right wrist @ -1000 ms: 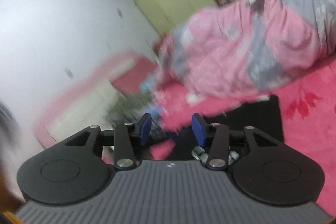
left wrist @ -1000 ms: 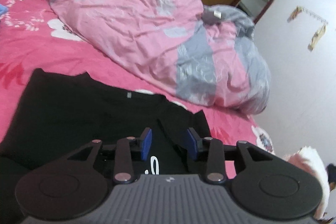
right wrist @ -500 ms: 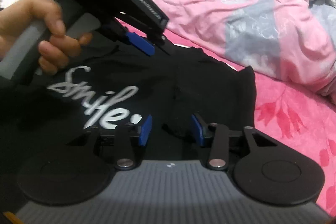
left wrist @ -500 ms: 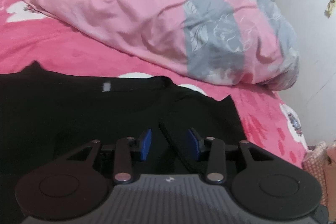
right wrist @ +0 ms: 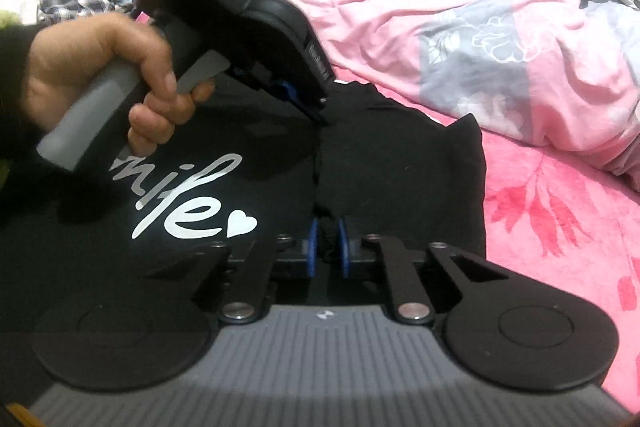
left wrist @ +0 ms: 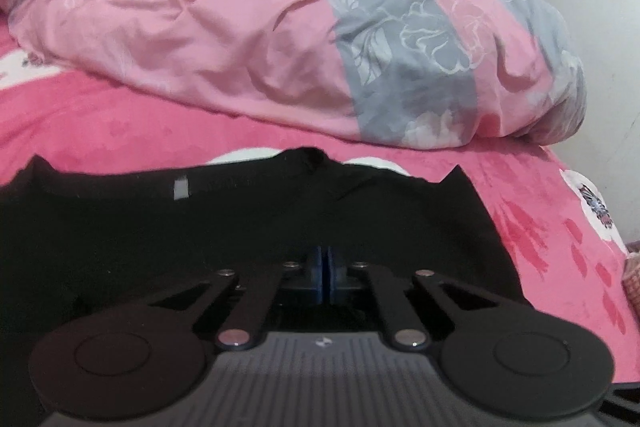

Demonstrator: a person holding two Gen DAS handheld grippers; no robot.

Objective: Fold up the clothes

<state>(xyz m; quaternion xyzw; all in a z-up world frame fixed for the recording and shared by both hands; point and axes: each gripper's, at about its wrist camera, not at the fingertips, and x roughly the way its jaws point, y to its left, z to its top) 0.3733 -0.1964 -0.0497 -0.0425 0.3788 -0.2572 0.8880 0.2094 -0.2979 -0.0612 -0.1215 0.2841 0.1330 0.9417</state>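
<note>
White cursive script on the chest of the black T-shirt (right wrist: 248, 163) reads "…mile", its first letter hidden behind my left hand (right wrist: 108, 83), with a white heart (right wrist: 241, 222) after the final "e"; a small grey tag (left wrist: 181, 188) sits inside the neckline, too blurred to read. The shirt lies face up and mostly flat on the bright pink floral bedsheet (left wrist: 560, 247), collar towards the rumpled pink-and-grey duvet (left wrist: 304, 27) heaped just beyond it, body running back towards me. Its right sleeve (right wrist: 452, 163) is spread out beside the chest. The fabric is plain, dark and softly creased along the seam where sleeve meets body. My left gripper (left wrist: 324, 267) has its blue pads pressed together on that seam near the shoulder. My right gripper (right wrist: 327, 247) is narrowed onto a bunched fold of the same black cloth lower down the seam, fabric showing between its blue pads.
</note>
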